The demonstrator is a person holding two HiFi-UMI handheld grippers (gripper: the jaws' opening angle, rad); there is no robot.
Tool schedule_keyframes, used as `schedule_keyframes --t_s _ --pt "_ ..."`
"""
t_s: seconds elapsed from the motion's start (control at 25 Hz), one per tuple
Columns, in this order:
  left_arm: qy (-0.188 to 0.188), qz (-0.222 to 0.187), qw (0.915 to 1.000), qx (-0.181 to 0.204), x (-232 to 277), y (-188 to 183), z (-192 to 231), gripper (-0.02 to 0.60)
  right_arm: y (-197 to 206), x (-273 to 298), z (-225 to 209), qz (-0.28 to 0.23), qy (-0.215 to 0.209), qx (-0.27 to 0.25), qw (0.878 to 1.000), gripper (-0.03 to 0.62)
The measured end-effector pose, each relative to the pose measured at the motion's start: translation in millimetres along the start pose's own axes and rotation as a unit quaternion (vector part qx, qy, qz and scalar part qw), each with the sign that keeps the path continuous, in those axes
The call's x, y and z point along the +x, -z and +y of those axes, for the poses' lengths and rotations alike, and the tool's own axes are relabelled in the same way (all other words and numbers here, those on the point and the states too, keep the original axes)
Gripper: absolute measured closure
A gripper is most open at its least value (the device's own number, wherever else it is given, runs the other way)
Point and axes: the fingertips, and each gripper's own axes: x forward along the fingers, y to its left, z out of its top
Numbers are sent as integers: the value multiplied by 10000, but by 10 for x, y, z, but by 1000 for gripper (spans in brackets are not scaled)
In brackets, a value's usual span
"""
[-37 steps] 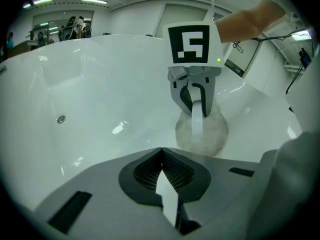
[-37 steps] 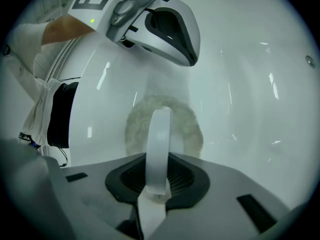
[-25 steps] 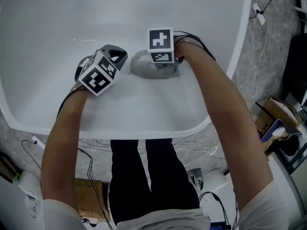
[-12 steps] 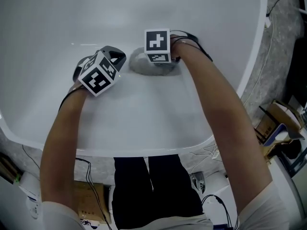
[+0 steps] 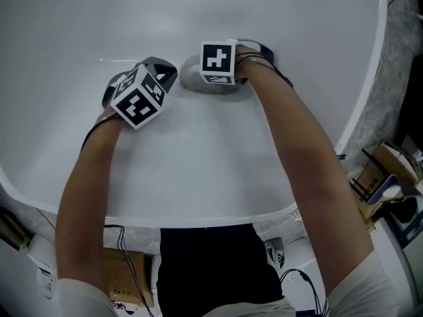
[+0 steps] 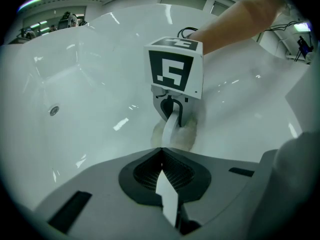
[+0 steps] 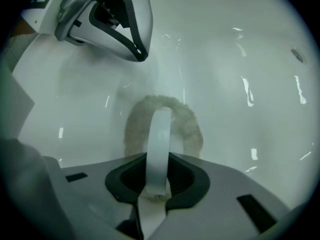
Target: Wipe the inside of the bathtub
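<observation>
Left gripper (image 5: 158,74) jaws together, empty, right gripper (image 5: 215,81) jaws clamped on cloth (image 7: 187,124), both forearms (image 5: 291,150) extended

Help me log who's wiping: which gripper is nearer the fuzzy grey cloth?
Right. The right gripper grips the fuzzy grey cloth; the left gripper hangs beside it, apart.

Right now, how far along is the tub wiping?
Done: unclear; the bathtub shows no visibly wiped patch. In hand: the right gripper is shut on a cloth lying against the tub floor, while the left gripper is shut and empty. Left: probably most of the inside.
</observation>
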Motion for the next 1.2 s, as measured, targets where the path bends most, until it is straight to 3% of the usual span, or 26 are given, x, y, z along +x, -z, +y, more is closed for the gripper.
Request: schedule_keyframes --t_s 0.68,1.2 --pt "-181 -76 9996 -220 -224 77 252 574 -141 93 -288 -274 1110 -75 9934 500" --pt "-254 -301 9973 -626 -547 -22 221 574 -231 -429 -199 -1171 1775 358 9765 500"
